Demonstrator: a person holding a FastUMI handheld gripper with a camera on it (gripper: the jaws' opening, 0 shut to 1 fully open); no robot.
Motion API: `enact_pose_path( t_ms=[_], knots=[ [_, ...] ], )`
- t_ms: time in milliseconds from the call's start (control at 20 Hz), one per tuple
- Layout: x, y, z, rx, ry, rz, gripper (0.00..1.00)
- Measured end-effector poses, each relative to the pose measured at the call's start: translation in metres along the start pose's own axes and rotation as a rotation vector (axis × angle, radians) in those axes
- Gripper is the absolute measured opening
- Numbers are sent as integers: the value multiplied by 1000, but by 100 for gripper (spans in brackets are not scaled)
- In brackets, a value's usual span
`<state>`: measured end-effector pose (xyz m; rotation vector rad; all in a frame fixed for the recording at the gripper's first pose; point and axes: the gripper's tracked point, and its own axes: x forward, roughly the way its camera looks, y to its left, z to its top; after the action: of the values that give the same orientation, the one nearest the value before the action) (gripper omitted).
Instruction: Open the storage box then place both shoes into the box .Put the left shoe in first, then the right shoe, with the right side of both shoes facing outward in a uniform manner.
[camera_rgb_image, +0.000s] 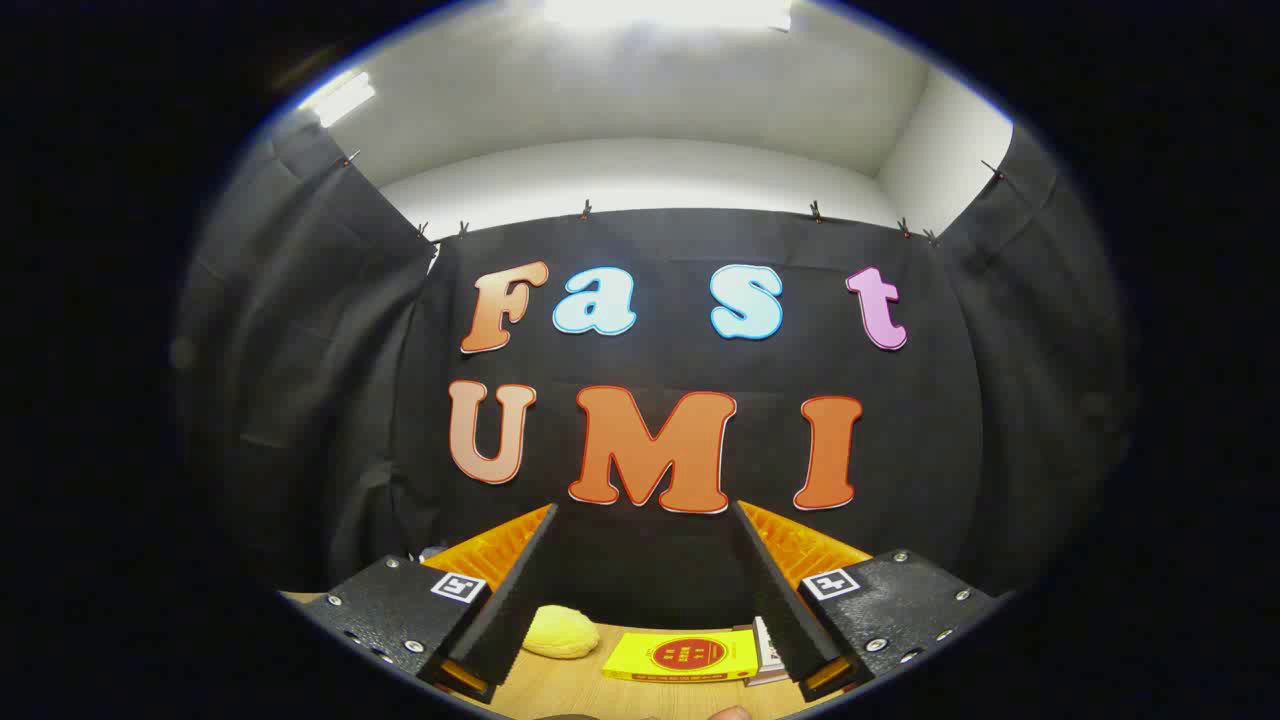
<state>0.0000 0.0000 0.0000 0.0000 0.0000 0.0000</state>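
1. The hand-held gripper (645, 510) is raised and points at the black cloth wall (930, 440) of the booth. Its two fingers stand wide apart with nothing between them, so it is open and holds nothing.
2. Its left finger (505, 605) rises from a dark mount that bears a small square marker (458, 587).
3. Low between the fingers lies the wooden tabletop (570, 690), seen as a narrow strip.
4. On that strip, just beside the left finger's base, lies a soft yellow lump (560, 632). What it is cannot be told.
5. To the right of the lump, near the tabletop's far edge, lies a flat yellow packet (682, 655) with a red round mark on it.
6. Touching the packet's right end is a thin pale thing (768, 650), partly hidden by the right finger. It cannot be made out.
7. The right finger (780, 600) rises from its own dark mount, which has a marker (830, 583) too.
8. A rounded bit of something (733, 713) shows at the near edge of the tabletop, too little to tell what it is.
9. Above the cloth wall are a white wall (640, 170) and bright ceiling lights (668, 12).
10. No storage box or shoe can be told among the things on the tabletop.
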Motion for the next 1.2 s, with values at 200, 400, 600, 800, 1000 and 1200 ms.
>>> enact_pose_path(
  t_ms=[200,400,600,800,1000,1200],
  knots=[
    [-2,6,1,-22,-16,22,99],
    [-2,10,3,6,-20,28,99],
    [-3,4,4,-12,-20,21,99],
    [-7,9,1,12,-7,32,99],
    [-11,33,-14,21,35,111,99],
    [-16,60,-50,35,135,208,99]
  ],
)
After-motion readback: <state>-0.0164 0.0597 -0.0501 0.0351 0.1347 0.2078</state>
